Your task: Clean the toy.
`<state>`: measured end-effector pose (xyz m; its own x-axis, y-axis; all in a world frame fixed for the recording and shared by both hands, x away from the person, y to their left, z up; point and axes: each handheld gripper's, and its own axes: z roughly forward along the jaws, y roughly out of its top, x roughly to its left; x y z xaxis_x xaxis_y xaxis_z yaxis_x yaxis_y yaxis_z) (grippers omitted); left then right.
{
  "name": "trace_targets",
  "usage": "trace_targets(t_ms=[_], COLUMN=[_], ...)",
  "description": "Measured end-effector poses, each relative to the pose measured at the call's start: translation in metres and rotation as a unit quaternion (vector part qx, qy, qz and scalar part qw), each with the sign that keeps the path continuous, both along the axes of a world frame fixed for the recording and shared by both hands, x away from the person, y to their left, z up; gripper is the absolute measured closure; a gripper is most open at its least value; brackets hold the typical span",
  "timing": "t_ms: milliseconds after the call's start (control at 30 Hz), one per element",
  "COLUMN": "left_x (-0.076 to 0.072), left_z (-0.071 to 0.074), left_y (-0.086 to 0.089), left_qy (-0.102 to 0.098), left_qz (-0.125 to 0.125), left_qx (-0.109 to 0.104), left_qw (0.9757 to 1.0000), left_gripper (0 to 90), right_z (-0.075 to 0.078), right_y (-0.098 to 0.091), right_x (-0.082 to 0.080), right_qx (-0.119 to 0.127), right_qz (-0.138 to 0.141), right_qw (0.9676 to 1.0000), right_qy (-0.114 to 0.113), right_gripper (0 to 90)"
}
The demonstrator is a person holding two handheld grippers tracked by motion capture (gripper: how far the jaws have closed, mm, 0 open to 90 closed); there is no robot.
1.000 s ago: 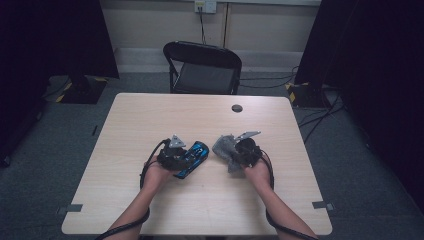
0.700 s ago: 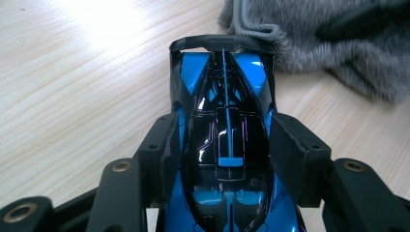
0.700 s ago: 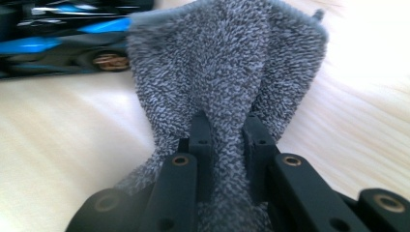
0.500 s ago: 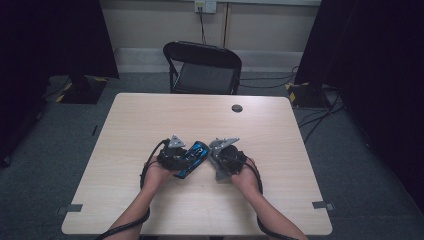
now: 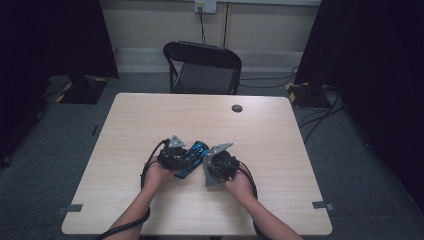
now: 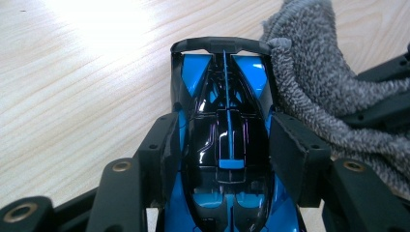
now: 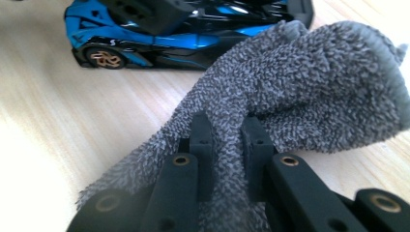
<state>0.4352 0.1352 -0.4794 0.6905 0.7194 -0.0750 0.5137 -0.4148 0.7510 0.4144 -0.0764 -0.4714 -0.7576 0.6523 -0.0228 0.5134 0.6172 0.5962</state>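
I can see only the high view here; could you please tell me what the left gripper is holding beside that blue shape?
Observer: The left gripper is clamped on a blue and black toy car, one jaw on each flank of its body.
Operator: Thank you. And what does the right gripper have?
Observer: The right gripper is pinching a grey terry cloth between its jaws.
Operator: Is the cloth on the car yet?
Observer: Yes, in the left gripper view the cloth's edge touches the car's dark end bar and side.
Operator: Is the car lifted?
Observer: The right gripper view shows a copper-spoked wheel resting on the wooden table.
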Motion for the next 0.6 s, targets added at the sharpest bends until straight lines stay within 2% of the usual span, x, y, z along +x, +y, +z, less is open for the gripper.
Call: trace_targets(t_ms=[167,500,600], left_x=[0.0,0.001,0.0], left_z=[0.0,0.0,0.0], left_y=[0.0,-0.002,-0.001], left_qy=[-0.001,0.002,0.0], left_qz=[0.001,0.003,0.007], left_qx=[0.0,0.001,-0.002], left_qw=[1.0,1.0,1.0], left_gripper=[46.0,46.1,46.1], right_z=[0.0,-0.002,-0.002], right_y=[0.007,0.021,0.023], right_x=[-0.007,-0.018,-0.019], right_qx=[0.017,0.034,0.038], right_qz=[0.012,0.042,0.042], right_qw=[0.9997,0.9984,0.9982], right_qy=[0.013,0.018,0.022], right_gripper=[79.1,79.1,79.1])
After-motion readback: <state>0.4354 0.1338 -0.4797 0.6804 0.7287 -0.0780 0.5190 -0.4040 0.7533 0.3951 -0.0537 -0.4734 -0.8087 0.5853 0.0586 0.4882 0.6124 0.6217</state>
